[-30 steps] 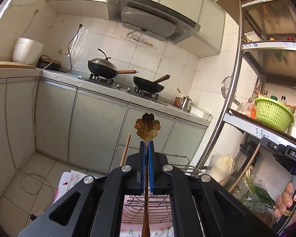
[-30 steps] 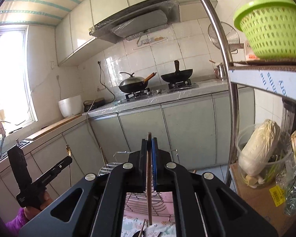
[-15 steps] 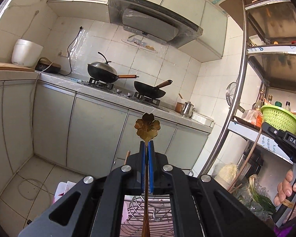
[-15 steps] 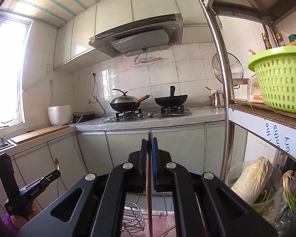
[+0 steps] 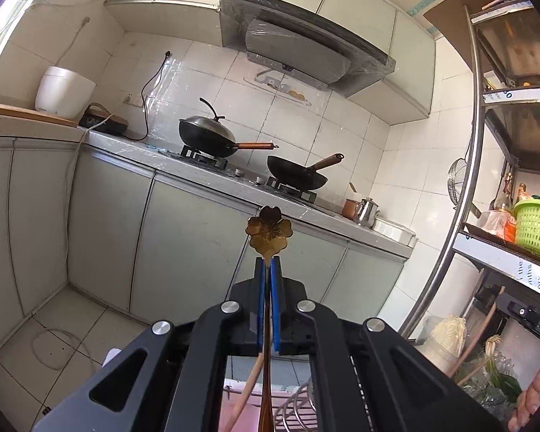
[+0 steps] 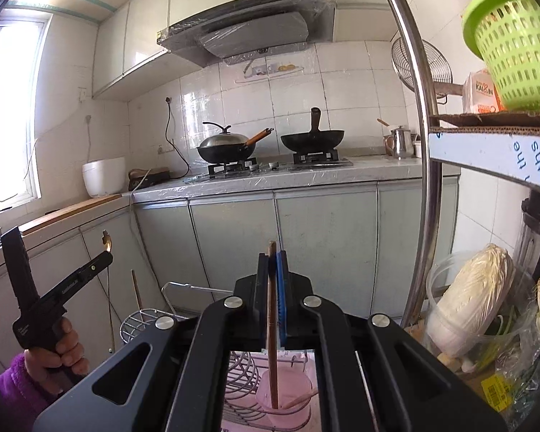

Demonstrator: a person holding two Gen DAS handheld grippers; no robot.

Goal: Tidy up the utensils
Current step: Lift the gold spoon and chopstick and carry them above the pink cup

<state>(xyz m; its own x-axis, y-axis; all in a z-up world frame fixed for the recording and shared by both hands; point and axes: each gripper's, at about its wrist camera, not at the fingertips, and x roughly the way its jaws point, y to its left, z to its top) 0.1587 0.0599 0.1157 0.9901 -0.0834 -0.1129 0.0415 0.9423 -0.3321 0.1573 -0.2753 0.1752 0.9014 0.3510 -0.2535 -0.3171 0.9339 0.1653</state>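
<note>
Currently holding: my left gripper [image 5: 268, 270] is pinching a brass flower-ended spoon [image 5: 269, 232] by its thin, stiff, slippery stem; my right gripper [image 6: 271, 266] is clamping a light wooden chopstick [image 6: 272, 324] upright, its tip hanging inside the pink cup [image 6: 298, 392].

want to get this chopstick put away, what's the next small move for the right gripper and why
Probably lower it straight down. The right gripper is shut on the chopstick, which hangs upright with its lower end already inside the pink cup, so a short descent before opening should seat it.
</note>
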